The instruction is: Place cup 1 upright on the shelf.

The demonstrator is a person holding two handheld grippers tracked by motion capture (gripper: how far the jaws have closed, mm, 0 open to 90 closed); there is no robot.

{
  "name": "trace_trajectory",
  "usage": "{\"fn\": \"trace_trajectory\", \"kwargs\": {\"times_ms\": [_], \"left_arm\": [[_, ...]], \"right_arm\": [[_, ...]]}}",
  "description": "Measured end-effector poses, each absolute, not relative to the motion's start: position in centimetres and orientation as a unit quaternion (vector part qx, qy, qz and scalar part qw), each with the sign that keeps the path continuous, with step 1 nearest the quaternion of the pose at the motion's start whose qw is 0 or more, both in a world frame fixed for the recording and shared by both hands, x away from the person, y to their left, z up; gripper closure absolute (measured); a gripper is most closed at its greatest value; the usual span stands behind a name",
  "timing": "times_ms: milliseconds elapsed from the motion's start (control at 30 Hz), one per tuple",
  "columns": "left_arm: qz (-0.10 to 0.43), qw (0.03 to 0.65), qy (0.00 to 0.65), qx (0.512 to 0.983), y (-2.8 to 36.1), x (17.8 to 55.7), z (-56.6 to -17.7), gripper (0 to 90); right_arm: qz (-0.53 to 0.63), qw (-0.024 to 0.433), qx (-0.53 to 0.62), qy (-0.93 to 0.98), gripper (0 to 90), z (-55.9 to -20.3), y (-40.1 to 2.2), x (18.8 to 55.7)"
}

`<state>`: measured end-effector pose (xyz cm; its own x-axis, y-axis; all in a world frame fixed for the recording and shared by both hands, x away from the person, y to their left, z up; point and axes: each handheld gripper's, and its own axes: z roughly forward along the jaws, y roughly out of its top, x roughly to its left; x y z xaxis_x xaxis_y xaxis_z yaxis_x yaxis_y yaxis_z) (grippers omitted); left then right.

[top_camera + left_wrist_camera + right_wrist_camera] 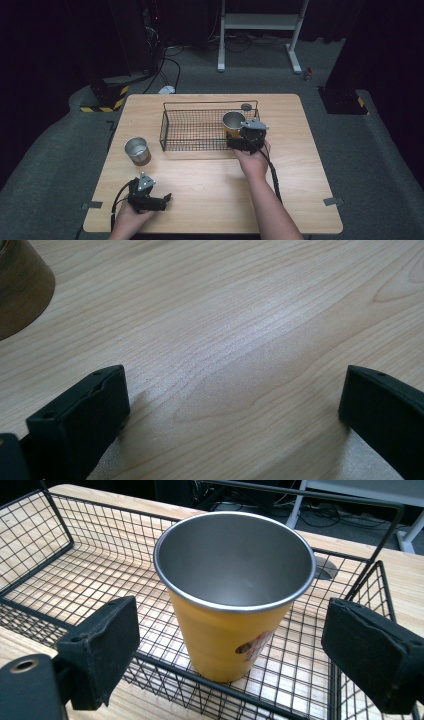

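A yellow metal cup (pixel 233 122) (pixel 235 595) stands upright in the right end of a black wire basket (pixel 187 131) (pixel 45 570). My right gripper (pixel 245 139) (pixel 230 650) hovers at the basket's front rim just before the cup, jaws open wide and apart from its sides. A second, silver-rimmed cup (pixel 137 150) (pixel 20 287) stands on the table left of the basket. My left gripper (pixel 161 200) (pixel 232 405) rests low over the bare wood near the front left, open with nothing between its jaws.
The wooden table (pixel 210 195) has free room in front of the basket. A small dark round disc (pixel 246 106) (pixel 325 570) lies behind the basket. Stands and cables sit on the floor beyond the table's far edge.
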<state>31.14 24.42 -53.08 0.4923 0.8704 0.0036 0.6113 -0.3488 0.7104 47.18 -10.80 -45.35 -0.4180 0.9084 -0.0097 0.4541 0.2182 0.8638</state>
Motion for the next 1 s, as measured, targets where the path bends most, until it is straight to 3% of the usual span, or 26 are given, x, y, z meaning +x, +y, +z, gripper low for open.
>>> {"fn": "trace_trajectory", "kwargs": {"times_ms": [1000], "left_arm": [[0.195,0.331,0.465,0.798,24.4,31.1,-53.1,0.2]], "right_arm": [[0.427,0.260,0.440,0.746,10.6,-46.8,-12.1,40.6]]}}
